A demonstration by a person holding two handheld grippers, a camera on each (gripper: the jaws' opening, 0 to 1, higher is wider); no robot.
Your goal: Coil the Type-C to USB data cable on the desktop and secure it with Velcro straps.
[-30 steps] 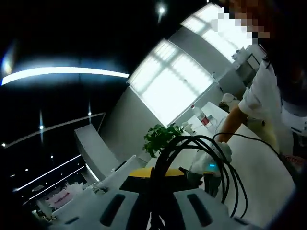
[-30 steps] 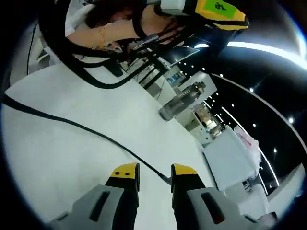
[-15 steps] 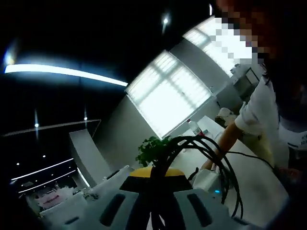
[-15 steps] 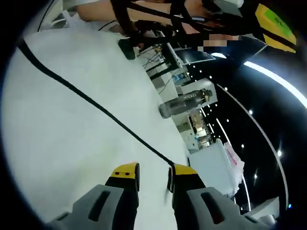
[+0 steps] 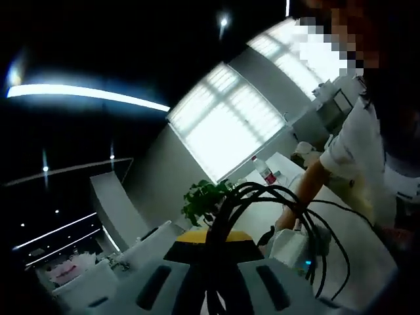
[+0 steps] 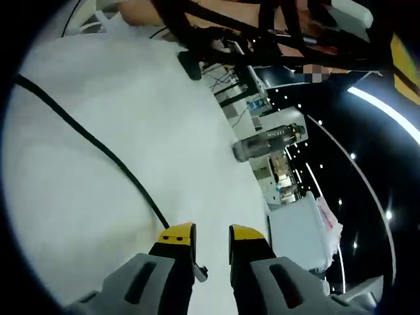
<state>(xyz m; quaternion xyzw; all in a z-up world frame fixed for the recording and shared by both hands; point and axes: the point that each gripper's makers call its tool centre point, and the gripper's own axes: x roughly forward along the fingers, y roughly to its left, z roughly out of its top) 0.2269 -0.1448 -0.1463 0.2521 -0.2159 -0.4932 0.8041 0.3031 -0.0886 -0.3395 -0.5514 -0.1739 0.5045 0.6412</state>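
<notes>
We see several loops of the black cable [image 5: 262,197] pinched in our left tongs [image 5: 209,239], raised above the white counter [image 6: 79,216]. Our right tongs [image 6: 211,231] are slightly spread around the cable's loose tail (plug just beside one jaw); that tail remains to coil, and we see no strap fastened.

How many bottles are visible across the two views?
2: a clear bottle with red label on the far counter, left gripper view; a grey bottle lying beyond the table edge, right gripper view. Others may be hidden.

The left gripper [image 5: 211,244] clamps a bundle of black cable loops [image 5: 282,203] that fan toward 3 o'clock. A potted plant [image 5: 200,202] stands at 11 o'clock of the jaws, a person's forearm [image 5: 308,187] at 2 o'clock
</notes>
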